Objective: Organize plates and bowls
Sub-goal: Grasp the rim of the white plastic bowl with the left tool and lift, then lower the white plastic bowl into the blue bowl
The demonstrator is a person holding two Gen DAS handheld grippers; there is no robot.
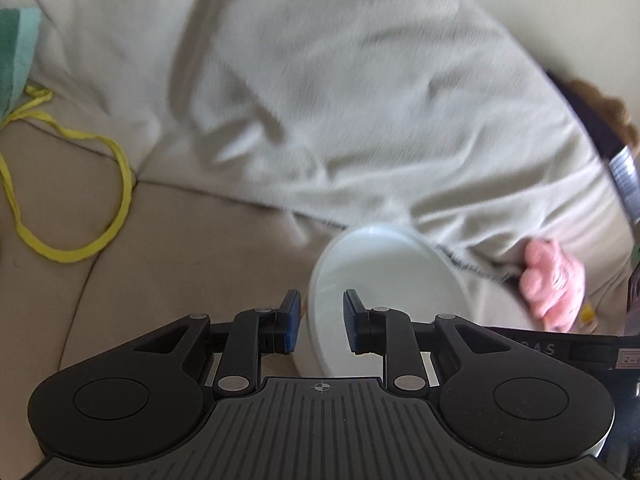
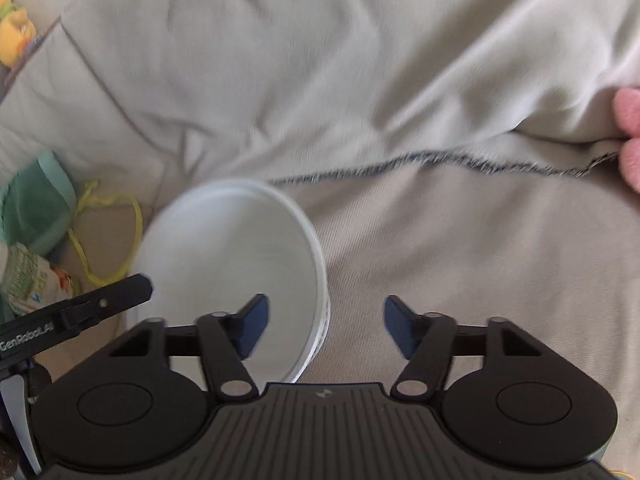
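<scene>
Two grippers over a beige sofa cushion [image 1: 120,280], one white bowl [image 1: 384,272] between them.

Through the left wrist camera, from the left edge: a teal cloth [image 1: 16,48] in the corner, then a yellow cord [image 1: 120,184] looped loosely on the cushion. At bottom centre, the left gripper [image 1: 322,304], set narrow. Straddles the bowl's rim, one blue pad [image 1: 292,320] against the outer wall and the other inside the opening. Holds the bowl tipped up on edge, clear of the seat as far as the blur allows. Behind it, a rumpled cream throw [image 1: 320,100] across most of the view. Farther right, a pink plush toy [image 1: 552,284] tucked just beside the throw's hem.

Through the right wrist camera, again from the left: a yellow soft toy [image 2: 14,36] at the top corner, a printed packet [image 2: 32,280] lower down, near the cloth and cord. Next, one dark finger of the left gripper reaching to the bowl's left rim. Then the bowl itself, opening turned toward this lens. At bottom centre, the right gripper [image 2: 326,326], spread wide and empty. Frames the bowl's right rim between its fingers, left pad [image 2: 252,324] in front of the opening; contact impossible to judge. Beyond, the throw's dark frayed edge [image 2: 440,160] running rightward to the plush.
</scene>
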